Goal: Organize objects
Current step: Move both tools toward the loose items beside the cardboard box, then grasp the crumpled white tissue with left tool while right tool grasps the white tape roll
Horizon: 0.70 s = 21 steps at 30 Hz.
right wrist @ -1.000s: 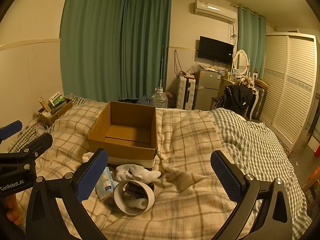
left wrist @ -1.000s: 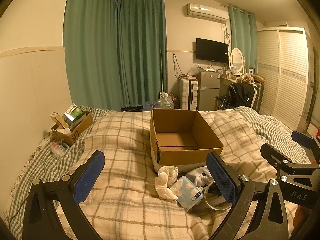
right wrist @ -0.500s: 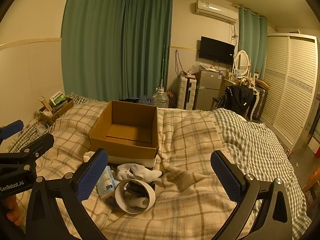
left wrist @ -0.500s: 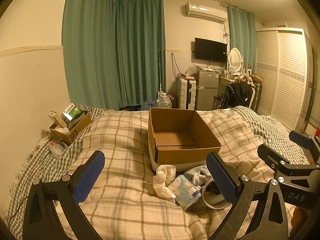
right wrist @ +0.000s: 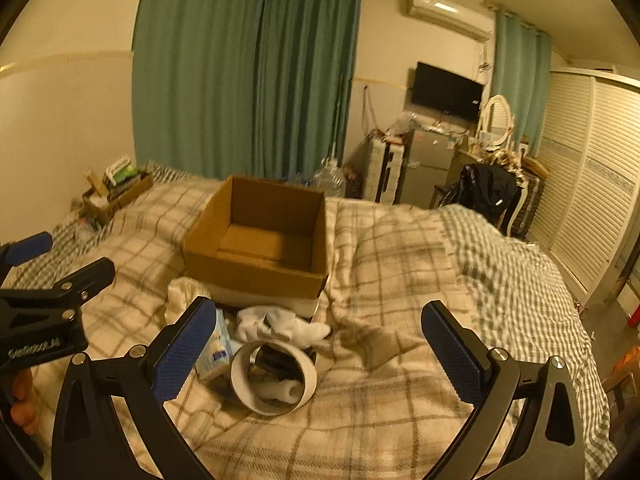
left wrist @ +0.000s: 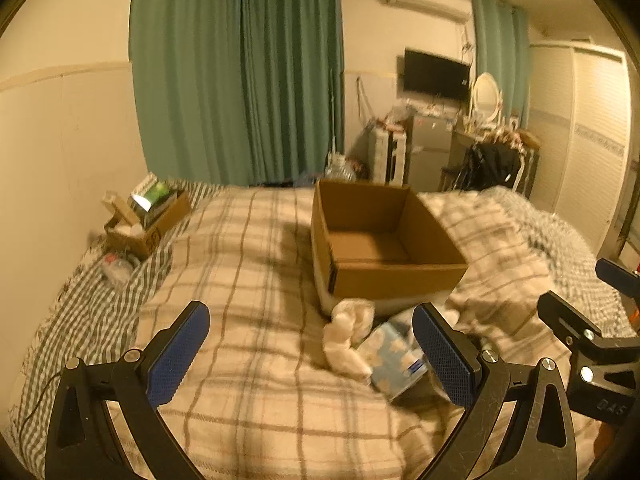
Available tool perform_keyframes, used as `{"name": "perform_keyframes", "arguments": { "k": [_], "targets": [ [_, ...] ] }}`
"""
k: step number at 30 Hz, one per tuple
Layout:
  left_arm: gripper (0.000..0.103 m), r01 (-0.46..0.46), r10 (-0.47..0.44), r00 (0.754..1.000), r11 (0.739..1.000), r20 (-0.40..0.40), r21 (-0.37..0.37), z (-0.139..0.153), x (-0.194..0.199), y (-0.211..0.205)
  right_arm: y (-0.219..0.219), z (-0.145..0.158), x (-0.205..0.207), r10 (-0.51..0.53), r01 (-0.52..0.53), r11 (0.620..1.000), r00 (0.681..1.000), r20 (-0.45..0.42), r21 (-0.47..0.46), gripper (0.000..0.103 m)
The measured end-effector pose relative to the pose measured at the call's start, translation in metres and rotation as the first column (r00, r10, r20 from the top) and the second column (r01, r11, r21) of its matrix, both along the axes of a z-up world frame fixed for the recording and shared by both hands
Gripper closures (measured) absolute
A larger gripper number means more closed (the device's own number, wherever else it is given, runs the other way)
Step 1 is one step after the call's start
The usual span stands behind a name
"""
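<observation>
- The left gripper [left wrist: 310, 352] is spread wide, its 2 blue pads far apart, with nothing between them and nothing touching them. It hangs above the plaid blanket [left wrist: 248, 264], left of the small pile of items.
- The right gripper [right wrist: 320, 346] is also spread wide and holds nothing. It hangs over the pile; in its own view the white ring-shaped holder [right wrist: 276, 380] lies between the 2 fingers but below them, with no contact that I can make out.
- The cardboard box [right wrist: 260, 240] sits open on the bed, flaps out of the way, and its brown floor shows bare. Its near bottom edge has a white strip.
- The pile lies just in front of the box's near wall: a crumpled white cloth [left wrist: 348, 332] on the left, a pale blue tissue pack [left wrist: 394, 364] beside it, a white sock [right wrist: 284, 324] just beside the box, and the ring holder nearest the camera.
- The ring holder has dark parts and a white cylinder inside; what they are is unclear.
- A second, smaller carton [left wrist: 148, 220] stands at the bed's far left edge by the wall, packed with boxes and upright items.
- The left view is blurred.
</observation>
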<state>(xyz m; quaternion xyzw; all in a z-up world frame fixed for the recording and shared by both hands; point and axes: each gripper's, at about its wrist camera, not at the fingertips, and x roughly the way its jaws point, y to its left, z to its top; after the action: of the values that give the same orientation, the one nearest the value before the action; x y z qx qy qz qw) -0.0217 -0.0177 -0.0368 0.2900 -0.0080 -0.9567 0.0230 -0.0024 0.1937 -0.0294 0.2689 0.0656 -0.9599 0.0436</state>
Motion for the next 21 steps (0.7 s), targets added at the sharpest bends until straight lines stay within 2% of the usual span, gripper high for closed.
{"name": "perform_keyframes", "arguments": {
  "k": [5,9,13,15,19,21],
  "targets": [
    [0.0,0.011,-0.009,0.996,1.0,0.092,-0.02,-0.031,-0.017,0.0,-0.004,-0.028,-0.016,0.022,-0.024,0.999,0.996,0.088,0.026,0.0],
    [0.007,0.022,-0.013,0.986,0.998,0.167,-0.054,-0.056,-0.034,0.006,-0.003,-0.051,-0.033,-0.001,-0.008,0.999,0.986,0.165,0.052,0.0],
    [0.012,0.035,-0.023,0.975,0.998,0.219,-0.052,-0.072,-0.049,0.006,0.009,-0.067,-0.051,-0.015,0.009,1.0,0.97,0.241,0.025,0.002],
    [0.02,0.037,-0.026,0.967,0.999,0.254,-0.04,-0.08,-0.057,0.004,0.011,-0.071,-0.058,-0.005,-0.001,1.0,0.964,0.266,0.02,0.011],
    [0.021,0.044,-0.042,0.951,0.999,0.308,0.002,-0.091,-0.074,0.002,0.004,-0.079,-0.07,0.041,-0.052,0.998,0.953,0.299,0.031,0.028],
    [0.021,0.071,-0.07,0.948,0.997,0.31,0.008,-0.093,-0.083,0.005,-0.001,-0.086,-0.08,0.057,-0.076,0.996,0.945,0.323,0.048,0.046]
  ]
}}
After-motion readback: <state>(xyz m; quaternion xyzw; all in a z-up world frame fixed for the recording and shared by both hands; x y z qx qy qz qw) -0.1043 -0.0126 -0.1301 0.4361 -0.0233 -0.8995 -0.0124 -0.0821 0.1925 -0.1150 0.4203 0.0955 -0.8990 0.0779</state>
